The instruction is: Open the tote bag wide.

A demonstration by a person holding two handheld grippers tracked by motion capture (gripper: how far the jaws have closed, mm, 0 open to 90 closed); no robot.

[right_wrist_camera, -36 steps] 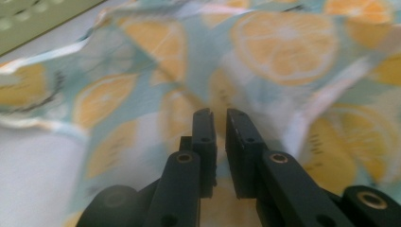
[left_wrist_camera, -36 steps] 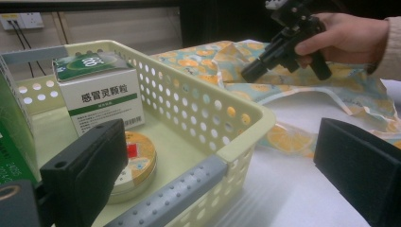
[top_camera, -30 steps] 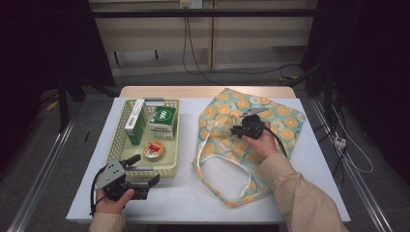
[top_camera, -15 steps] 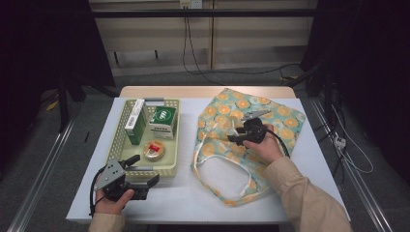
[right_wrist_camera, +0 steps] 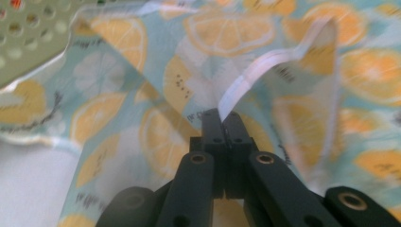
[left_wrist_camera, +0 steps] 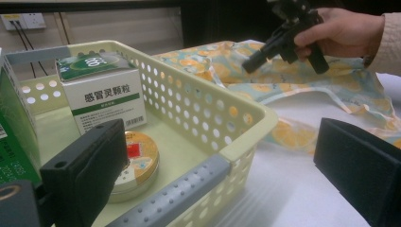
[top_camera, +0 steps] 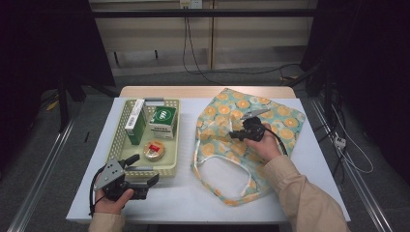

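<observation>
A lemon-print tote bag (top_camera: 280, 121) lies flat on the right of the white table. My right gripper (top_camera: 233, 136) hovers over its middle, pointing left. Its jaws have just been closing and are now shut on the bag's white hem (right_wrist_camera: 236, 92), which stands up from the cloth (right_wrist_camera: 118, 118). My left gripper (top_camera: 142, 170) rests at the near left, open, with nothing between its jaws (left_wrist_camera: 213, 156). It faces the near corner of a pale yellow basket (left_wrist_camera: 227, 101), and the right gripper (left_wrist_camera: 248, 64) is seen beyond it.
The basket (top_camera: 154, 100) holds a tall green box (top_camera: 135, 123), a white and green medicine box (top_camera: 163, 122) and a round tin (top_camera: 154, 149). The bag's handle loops (top_camera: 227, 193) lie toward the front edge. Cables trail on the floor behind the table.
The right gripper turned to point left over the bag, opened, then closed on the bag's hem. The left gripper has not moved.
</observation>
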